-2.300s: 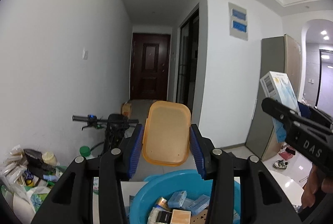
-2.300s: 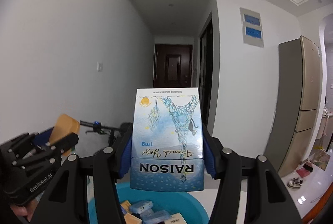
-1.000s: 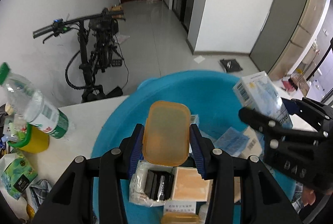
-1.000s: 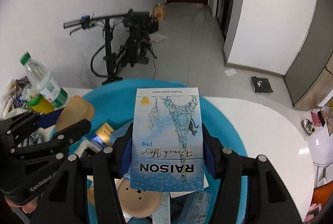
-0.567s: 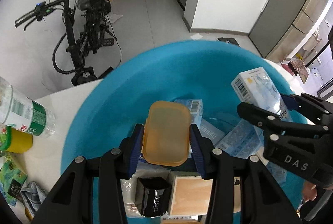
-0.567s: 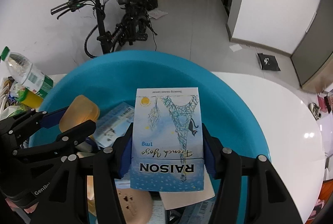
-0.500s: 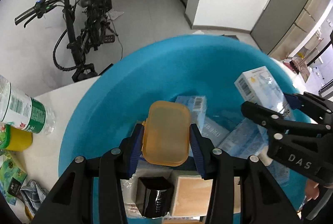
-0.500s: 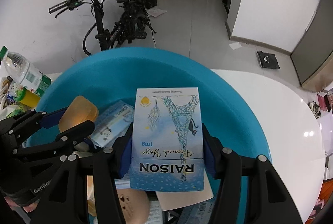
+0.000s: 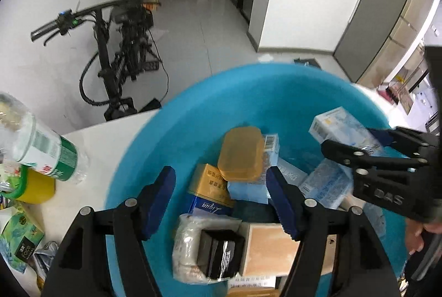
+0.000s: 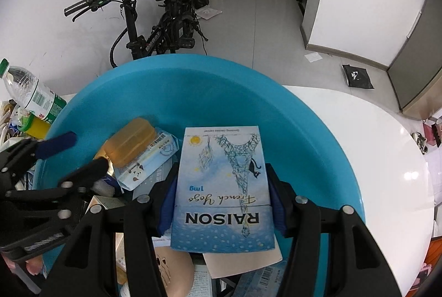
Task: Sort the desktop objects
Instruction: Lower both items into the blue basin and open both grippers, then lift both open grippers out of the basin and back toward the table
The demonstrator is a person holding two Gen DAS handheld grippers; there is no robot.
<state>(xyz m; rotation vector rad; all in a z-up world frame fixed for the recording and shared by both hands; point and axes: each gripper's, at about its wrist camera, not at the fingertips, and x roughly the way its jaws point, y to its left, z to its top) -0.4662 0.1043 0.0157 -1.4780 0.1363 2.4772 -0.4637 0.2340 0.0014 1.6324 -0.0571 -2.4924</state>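
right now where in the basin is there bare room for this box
Bare blue floor and wall at the basin's far side, beyond the orange case and the box. The near half is crowded with packs. The white table right of the basin is also bare.

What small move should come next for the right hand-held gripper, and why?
Probably open the right hand-held gripper. It is shut on the blue box, which hangs low over the blue basin. The left hand-held gripper has just been opening, and the orange case lies free on the pile.

glossy blue plastic basin (image 10: pixel 317 137), translucent orange plastic box (image 9: pixel 241 153), printed cardboard pack (image 10: pixel 223 186)
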